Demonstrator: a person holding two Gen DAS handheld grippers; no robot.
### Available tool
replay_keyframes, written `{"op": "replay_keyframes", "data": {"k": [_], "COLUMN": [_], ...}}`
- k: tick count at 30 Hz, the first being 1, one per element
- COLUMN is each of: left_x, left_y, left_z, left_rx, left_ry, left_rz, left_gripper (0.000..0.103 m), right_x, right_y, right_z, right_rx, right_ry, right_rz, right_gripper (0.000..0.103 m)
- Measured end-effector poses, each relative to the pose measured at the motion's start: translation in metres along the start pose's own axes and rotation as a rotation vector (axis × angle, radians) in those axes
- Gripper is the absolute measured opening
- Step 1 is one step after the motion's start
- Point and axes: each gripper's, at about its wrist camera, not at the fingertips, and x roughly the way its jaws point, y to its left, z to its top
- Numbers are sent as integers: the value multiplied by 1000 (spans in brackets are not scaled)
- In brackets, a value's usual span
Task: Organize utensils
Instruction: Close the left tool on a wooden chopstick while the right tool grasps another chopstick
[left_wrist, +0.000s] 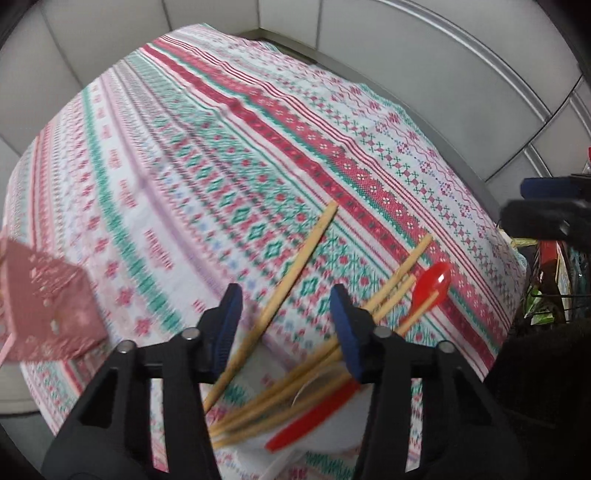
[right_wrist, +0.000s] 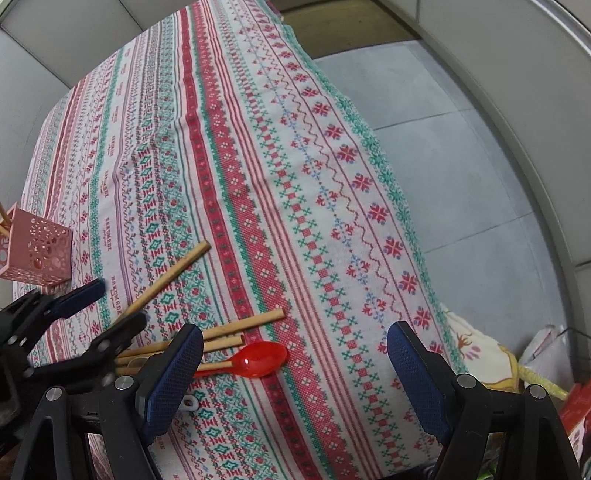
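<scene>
Several wooden chopsticks (left_wrist: 391, 291) lie in a loose heap on the patterned tablecloth (left_wrist: 229, 155), with a red plastic spoon (left_wrist: 432, 284) among them and another red utensil (left_wrist: 306, 417) nearer the camera. One long chopstick (left_wrist: 291, 269) runs between the fingers of my left gripper (left_wrist: 286, 325), which hangs over it; the pads do not press on it. My right gripper (right_wrist: 295, 380) stands wide open above the cloth, just right of the red spoon (right_wrist: 258, 358). A pink perforated holder (right_wrist: 37, 254) stands at the left with chopsticks in it.
The table's right edge (right_wrist: 399, 229) drops to a grey tiled floor (right_wrist: 443, 147). Bags and packages (right_wrist: 535, 362) crowd the floor by the near right corner. Grey wall panels (left_wrist: 424, 55) close off the far side. Something white (left_wrist: 332, 428) lies under the heap.
</scene>
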Motion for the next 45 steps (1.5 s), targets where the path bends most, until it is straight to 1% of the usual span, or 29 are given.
{"op": "replay_keyframes", "data": {"k": [2,5,9,11,12,13,15,17,21,24,26,29,31,33,34,35,39,40,42,45], "left_x": [9,22,27,28,29,29,30,28,18,1,-11,-23,-30,-37,-41,-45,-59,-63,-69,-78], "left_y": [-3,-4,-4,-4,-4,-4,-2,-1,6,8,11,16,20,22,24,26,32,34,40,48], "left_z": [5,11,16,18,19,20,25,26,20,8,2,-4,-10,-14,-16,-18,-26,-29,-33,-41], "left_rx": [10,26,14,16,16,14,7,15,35,36,30,18,13,12,11,8,-7,-15,-30,-55], "left_ry": [11,18,2,-2,-4,-5,-1,-7,-32,-64,-83,-103,-111,-124,-134,-145,-177,-184,-195,-212], "left_rz": [-1,36,23,23,23,21,27,57,92,104,105,106,105,109,109,107,100,97,94,94], "left_gripper": [47,45,42,38,29,15,15,14,13,13,12,12,12,12,12,12,11,11,11,11], "right_x": [1,2,3,5,6,7,11,16,36,54,68,80,86,85,85,85,90,91,93,99], "right_y": [-1,-1,1,3,4,5,6,8,12,10,7,6,5,6,8,11,31,37,47,62], "right_z": [0,2,6,7,7,7,7,7,6,6,6,6,6,7,8,8,15,16,18,24], "right_rx": [4,11,16,16,15,14,12,17,34,96,151,199,230,241,239,241,228,224,217,195], "right_ry": [5,7,8,10,11,14,27,48,119,182,222,254,259,241,229,228,199,191,179,160], "right_rz": [5,9,16,14,13,12,13,17,62,133,164,172,167,161,155,146,112,116,109,101], "right_gripper": [86,86,86,86,86,86,86,86,86,86,85,78,71,69,65,64,59,56,56,49]}}
